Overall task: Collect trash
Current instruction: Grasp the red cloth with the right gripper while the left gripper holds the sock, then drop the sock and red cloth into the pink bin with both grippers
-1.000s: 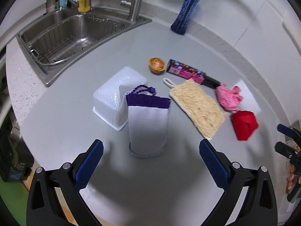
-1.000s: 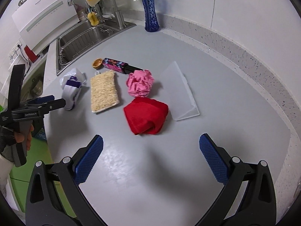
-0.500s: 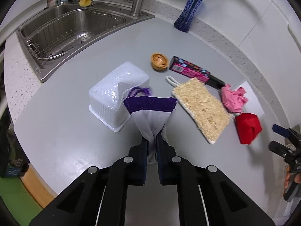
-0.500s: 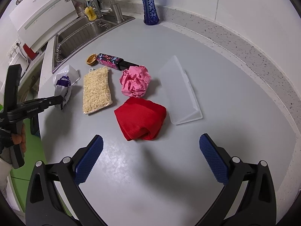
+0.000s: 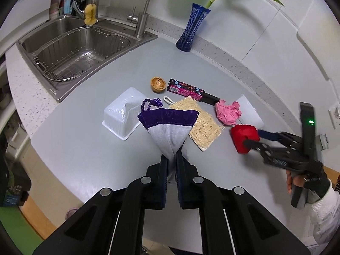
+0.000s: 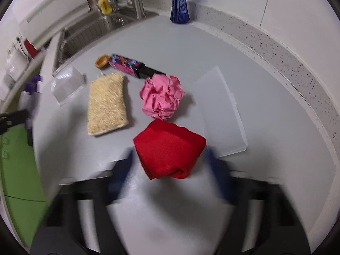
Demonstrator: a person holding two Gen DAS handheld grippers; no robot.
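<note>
My left gripper (image 5: 171,167) is shut on the bottom of a white cloth bag with a purple rim (image 5: 170,127) and holds it above the grey counter, mouth facing away. My right gripper (image 6: 170,163) is open, its blurred blue fingers on either side of a folded red cloth (image 6: 170,150); it also shows in the left wrist view (image 5: 251,137) against that cloth (image 5: 242,133). Beyond lie crumpled pink paper (image 6: 162,99), a loofah pad (image 6: 107,103), a dark patterned box (image 6: 129,65) and a walnut shell (image 6: 101,61).
A white plastic tub (image 5: 123,112) lies upside down left of the bag. A clear lid (image 6: 221,110) lies right of the cloths. A steel sink (image 5: 74,46) is at the back left, a blue vase (image 5: 192,27) by the wall. The counter's front edge is near.
My left gripper closed on the bag and lifted it off the counter. My right gripper moved forward until its fingers flank the red cloth.
</note>
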